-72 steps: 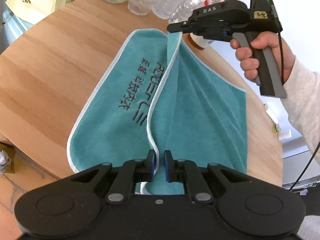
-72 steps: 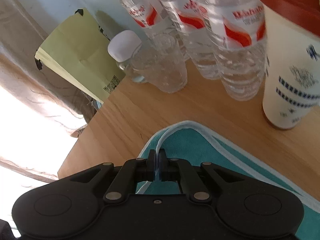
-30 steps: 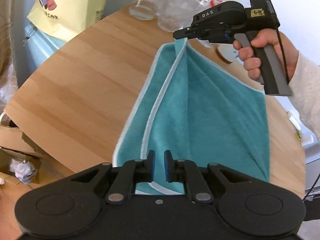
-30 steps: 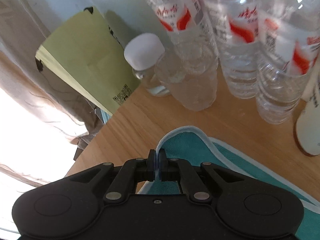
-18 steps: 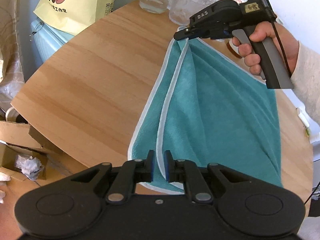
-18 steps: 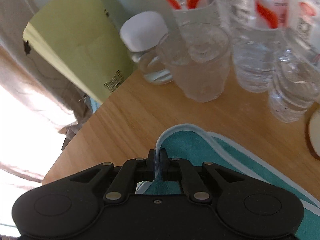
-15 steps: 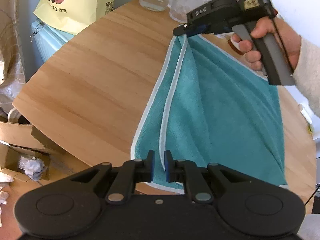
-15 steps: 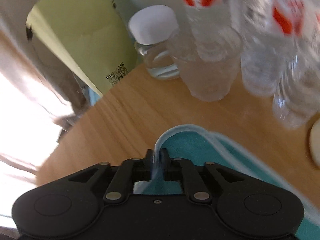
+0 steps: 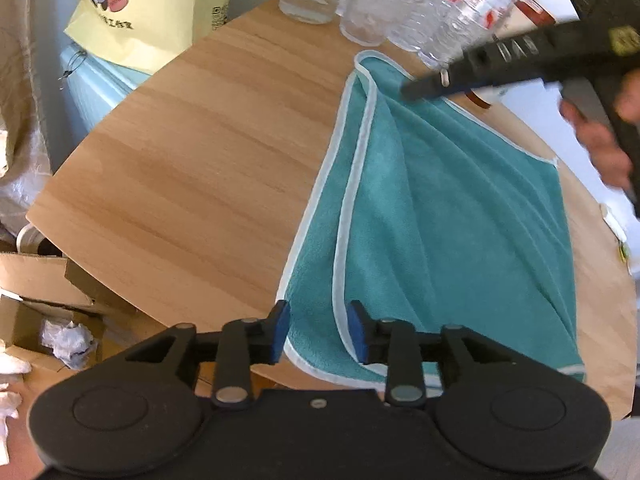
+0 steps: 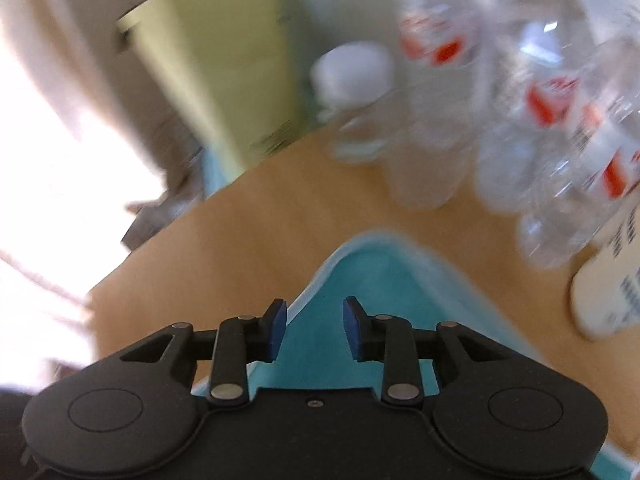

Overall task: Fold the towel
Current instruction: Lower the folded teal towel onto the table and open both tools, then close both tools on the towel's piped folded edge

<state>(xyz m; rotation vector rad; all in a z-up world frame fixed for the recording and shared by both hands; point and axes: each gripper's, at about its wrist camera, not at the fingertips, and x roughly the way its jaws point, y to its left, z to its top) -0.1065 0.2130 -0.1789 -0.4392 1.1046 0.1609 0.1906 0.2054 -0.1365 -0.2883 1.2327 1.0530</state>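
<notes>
The teal towel point(image 9: 440, 216) lies doubled on the table point(image 9: 200, 152), its two white-bound edges nearly matched. Left tongs point(image 9: 318, 332) and right tongs point(image 10: 311, 330) both stand wide, holding nothing. Any further fold wants the edges squared and wrinkles smoothed.

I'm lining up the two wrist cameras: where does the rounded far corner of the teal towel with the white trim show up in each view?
Left wrist view: the teal towel's far corner sits upper right of centre, just left of the right hand-held gripper.
Right wrist view: the same corner lies at centre, ahead of the open fingers.
Shared landmark: the clear ribbed drinking glass just beyond the corner.
</notes>
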